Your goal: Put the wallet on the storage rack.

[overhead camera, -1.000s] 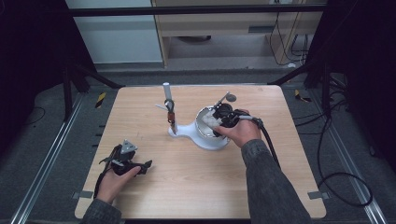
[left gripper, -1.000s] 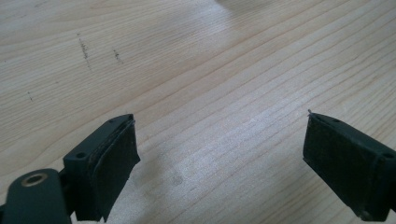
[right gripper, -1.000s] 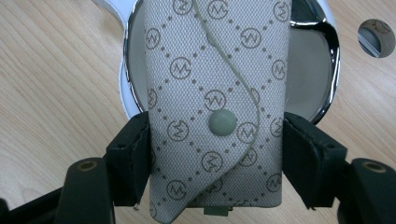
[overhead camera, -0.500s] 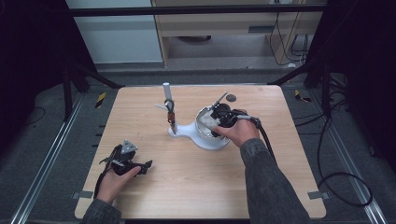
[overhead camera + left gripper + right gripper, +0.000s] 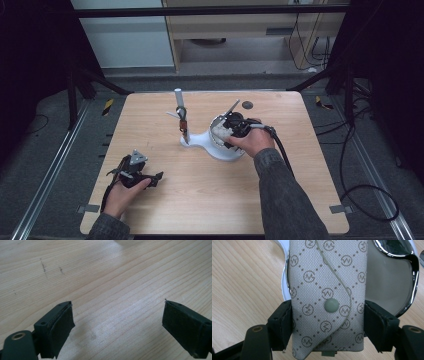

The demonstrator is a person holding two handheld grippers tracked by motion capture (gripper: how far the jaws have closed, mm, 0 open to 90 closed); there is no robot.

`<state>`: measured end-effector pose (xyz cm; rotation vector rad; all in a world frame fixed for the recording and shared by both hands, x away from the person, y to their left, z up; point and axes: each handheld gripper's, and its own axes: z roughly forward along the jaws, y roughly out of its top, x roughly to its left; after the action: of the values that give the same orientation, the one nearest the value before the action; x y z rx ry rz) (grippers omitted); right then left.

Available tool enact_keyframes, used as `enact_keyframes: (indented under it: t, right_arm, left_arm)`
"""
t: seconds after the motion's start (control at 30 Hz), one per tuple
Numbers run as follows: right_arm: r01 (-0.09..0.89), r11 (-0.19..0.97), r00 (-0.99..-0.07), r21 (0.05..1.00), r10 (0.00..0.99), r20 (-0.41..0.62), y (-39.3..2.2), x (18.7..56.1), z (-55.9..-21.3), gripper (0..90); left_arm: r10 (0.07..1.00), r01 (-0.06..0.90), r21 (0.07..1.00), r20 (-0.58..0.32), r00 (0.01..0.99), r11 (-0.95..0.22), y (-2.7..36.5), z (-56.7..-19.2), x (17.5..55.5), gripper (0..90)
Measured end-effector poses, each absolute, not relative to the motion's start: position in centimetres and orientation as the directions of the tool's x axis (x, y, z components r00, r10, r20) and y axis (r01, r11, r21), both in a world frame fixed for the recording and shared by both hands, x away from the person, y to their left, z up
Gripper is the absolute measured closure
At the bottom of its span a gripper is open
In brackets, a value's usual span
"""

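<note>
The right gripper point(image 5: 327, 325) has its two black pads against the long sides of a small fabric key pouch point(image 5: 327, 290), one pad on each edge, and the jaws have just been easing apart a little with the pouch between them. The pads look to be touching its edges, so I would call it held. The pouch is a pale beige woven cloth, printed all over with small brown circled monograms joined by dotted diagonal lines that form a diamond grid. A curved flap with a stitched edge sweeps down across its front and is fastened by a round grey-green snap button point(image 5: 331, 305) near the middle. A bit of greenish tab peeks out at its lower end.

The pouch lies over the rim of a white dish with a shiny chrome edge point(image 5: 412, 287), partly above the dish and partly above the wooden table point(image 5: 242, 277). From the high view the right gripper point(image 5: 227, 131) sits at that white dish point(image 5: 220, 150) near the middle of the table, where the dish forms the base of a stand with an upright post point(image 5: 178, 100) and something small and reddish-brown hanging on it.

The left gripper point(image 5: 117, 322) rests low over bare wood near the front left of the table, jaws wide apart with nothing between them; the high view shows it point(image 5: 134, 172) well apart from the stand
</note>
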<state>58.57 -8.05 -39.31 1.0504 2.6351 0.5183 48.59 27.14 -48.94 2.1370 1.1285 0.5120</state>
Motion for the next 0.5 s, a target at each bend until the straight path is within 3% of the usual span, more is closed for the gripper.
enact_keyframes:
  t: [0.5]
  right_arm:
    - [0.638, 0.649, -0.684, 0.413, 0.725, -0.083, -7.68, 59.03, -39.66, 28.0]
  left_arm:
    - [0.833, 0.575, 0.707, 0.036, 0.552, -0.412, 27.11, -48.93, 48.59, 9.7]
